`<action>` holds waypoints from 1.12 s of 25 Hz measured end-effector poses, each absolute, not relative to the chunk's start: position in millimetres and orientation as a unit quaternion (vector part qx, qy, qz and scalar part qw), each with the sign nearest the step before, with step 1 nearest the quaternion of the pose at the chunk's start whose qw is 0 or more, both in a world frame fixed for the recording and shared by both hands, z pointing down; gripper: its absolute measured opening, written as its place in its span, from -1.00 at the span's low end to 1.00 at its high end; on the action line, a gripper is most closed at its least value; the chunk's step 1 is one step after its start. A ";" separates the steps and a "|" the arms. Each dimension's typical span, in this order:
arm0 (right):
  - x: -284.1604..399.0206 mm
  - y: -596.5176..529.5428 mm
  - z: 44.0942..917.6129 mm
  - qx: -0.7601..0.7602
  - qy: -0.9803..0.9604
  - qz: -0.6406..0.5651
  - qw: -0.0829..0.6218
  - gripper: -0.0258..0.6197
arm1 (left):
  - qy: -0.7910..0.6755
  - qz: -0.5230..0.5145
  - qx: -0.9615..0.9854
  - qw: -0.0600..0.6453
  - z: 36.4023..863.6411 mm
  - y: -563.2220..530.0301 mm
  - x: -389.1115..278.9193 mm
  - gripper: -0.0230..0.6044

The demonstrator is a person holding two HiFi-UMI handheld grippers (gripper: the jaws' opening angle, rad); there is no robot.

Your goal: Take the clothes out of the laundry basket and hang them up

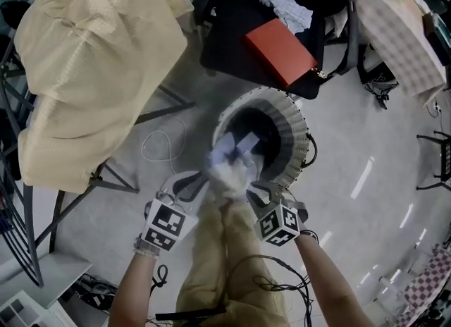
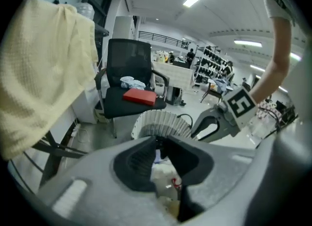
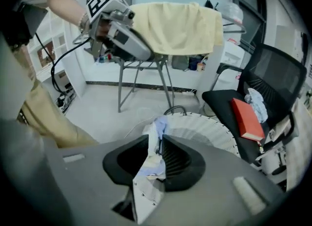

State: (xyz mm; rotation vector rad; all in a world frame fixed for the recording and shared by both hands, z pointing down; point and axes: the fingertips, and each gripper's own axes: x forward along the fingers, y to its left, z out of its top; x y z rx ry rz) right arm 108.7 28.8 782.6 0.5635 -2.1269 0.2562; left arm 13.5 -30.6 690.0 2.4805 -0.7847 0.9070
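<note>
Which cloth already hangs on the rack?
The pale yellow cloth, draped over the rack; the blue-white garment is over the basket, the white cloth on the chair.

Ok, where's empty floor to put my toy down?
Bare floor lies between basket and table. Between basket and rack, a cord clutters it. The chair holds a red box and cloth. Left gripper and right gripper crowd the basket's mouth, holding clothes.
</note>
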 end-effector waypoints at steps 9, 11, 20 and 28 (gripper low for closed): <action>105.9 75.1 885.0 0.139 -0.837 0.084 0.523 -0.48 | -0.275 0.328 0.874 0.232 752.4 -10.5 17.5 -0.65; 101.7 75.0 899.3 0.131 -0.834 0.082 0.529 -0.46 | -0.276 0.325 0.873 0.237 761.5 -8.4 18.2 -0.64; 75.4 79.1 946.0 0.077 -0.827 0.083 0.551 -0.43 | -0.281 0.328 0.867 0.250 790.4 -5.4 8.5 -0.62; 78.6 70.4 934.0 0.110 -0.830 0.111 0.535 -0.86 | -0.282 0.345 0.855 0.264 793.1 -7.8 -3.9 -0.57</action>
